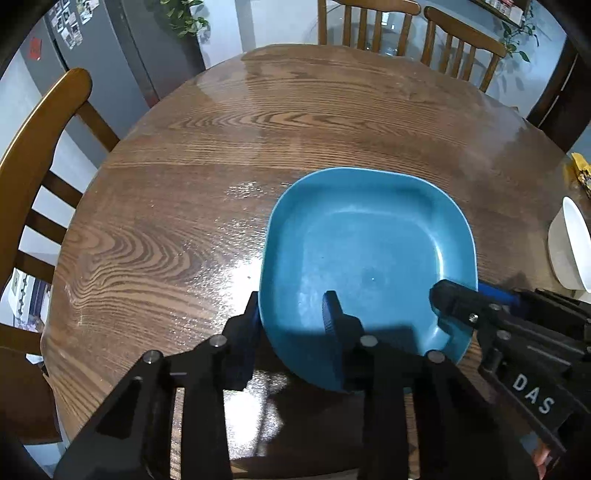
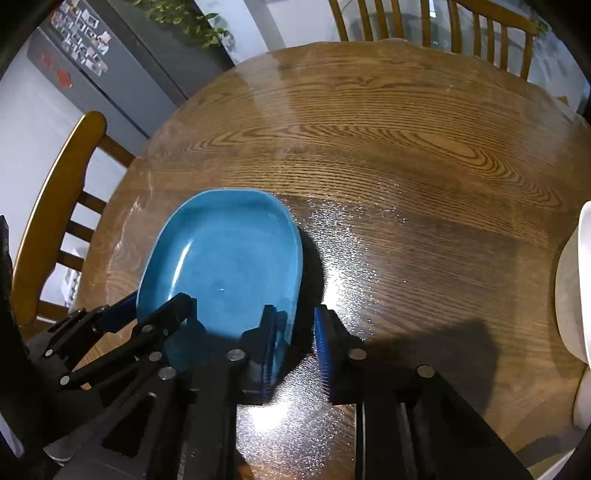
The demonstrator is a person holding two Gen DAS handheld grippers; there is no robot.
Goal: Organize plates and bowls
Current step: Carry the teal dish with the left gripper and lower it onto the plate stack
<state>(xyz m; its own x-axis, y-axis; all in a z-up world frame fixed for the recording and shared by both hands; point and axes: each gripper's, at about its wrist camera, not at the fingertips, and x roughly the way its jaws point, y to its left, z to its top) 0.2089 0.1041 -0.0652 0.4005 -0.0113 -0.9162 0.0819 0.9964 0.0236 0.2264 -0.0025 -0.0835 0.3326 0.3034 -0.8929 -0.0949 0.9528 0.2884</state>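
A blue squarish plate (image 1: 369, 251) (image 2: 229, 258) lies on the round wooden table (image 1: 221, 147), near its front edge. My left gripper (image 1: 291, 306) straddles the plate's near-left rim, one finger outside against the edge and the other inside on the plate's floor, with a gap still showing. My right gripper (image 2: 295, 314) straddles the right rim in the same way, its jaws narrow. A dark slit shows between its outer blue pad (image 2: 321, 343) and the rim. Each gripper also shows in the other's view, the left gripper (image 2: 155, 306) and the right gripper (image 1: 469, 295).
A white bowl (image 1: 569, 243) (image 2: 572, 280) stands at the table's right edge, with a yellow thing (image 1: 580, 170) behind it. Wooden chairs stand at the left (image 1: 40, 155) and at the far side (image 1: 369, 26). A grey fridge (image 1: 110, 55) is at the back left.
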